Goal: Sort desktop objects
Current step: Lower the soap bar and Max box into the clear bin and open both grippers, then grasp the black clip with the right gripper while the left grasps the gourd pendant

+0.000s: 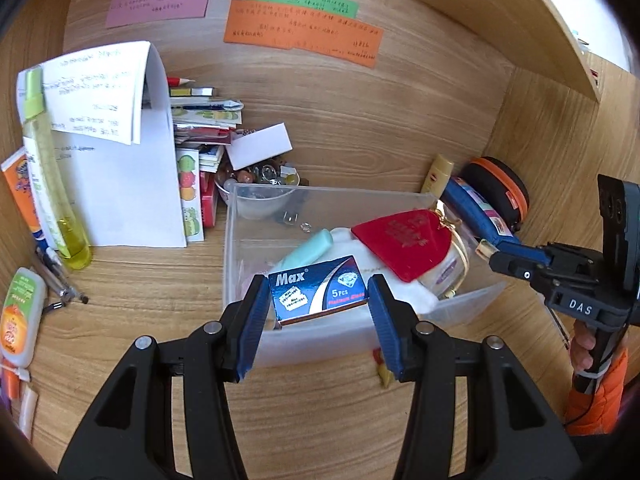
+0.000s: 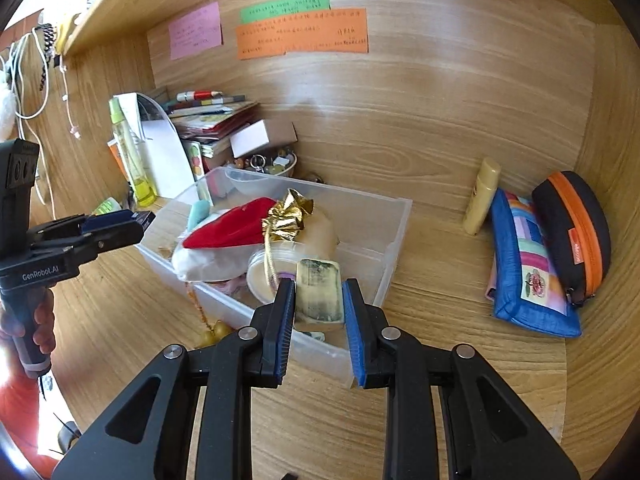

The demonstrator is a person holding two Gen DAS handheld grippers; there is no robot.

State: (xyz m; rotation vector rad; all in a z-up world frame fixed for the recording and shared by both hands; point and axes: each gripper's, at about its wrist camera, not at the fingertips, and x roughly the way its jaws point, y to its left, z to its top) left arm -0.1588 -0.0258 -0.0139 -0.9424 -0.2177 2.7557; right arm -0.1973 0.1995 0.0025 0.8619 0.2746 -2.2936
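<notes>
My left gripper point(image 1: 318, 300) is shut on a blue "Max" blade box point(image 1: 318, 290) and holds it over the near edge of the clear plastic bin point(image 1: 240, 216). My right gripper point(image 2: 319, 300) is shut on a small gold-coloured block point(image 2: 320, 294) and holds it over the bin's near corner point(image 2: 360, 264). In the bin lie a red velvet pouch point(image 1: 404, 240), a mint tube point(image 1: 308, 250), a white cloth and a round lidded jar point(image 2: 264, 276) with gold foil point(image 2: 290, 212). The left gripper also shows in the right wrist view point(image 2: 136, 216), the right one in the left wrist view point(image 1: 490, 250).
Behind the bin are a stack of booklets and cards point(image 1: 204, 120), a bowl of trinkets point(image 1: 260, 184), folded white paper point(image 1: 120, 152) and a yellow-green bottle point(image 1: 48, 176). A yellow tube point(image 2: 482, 196), blue pouch point(image 2: 528, 264) and black-orange case point(image 2: 572, 232) stand right. Pens point(image 1: 60, 280) lie left.
</notes>
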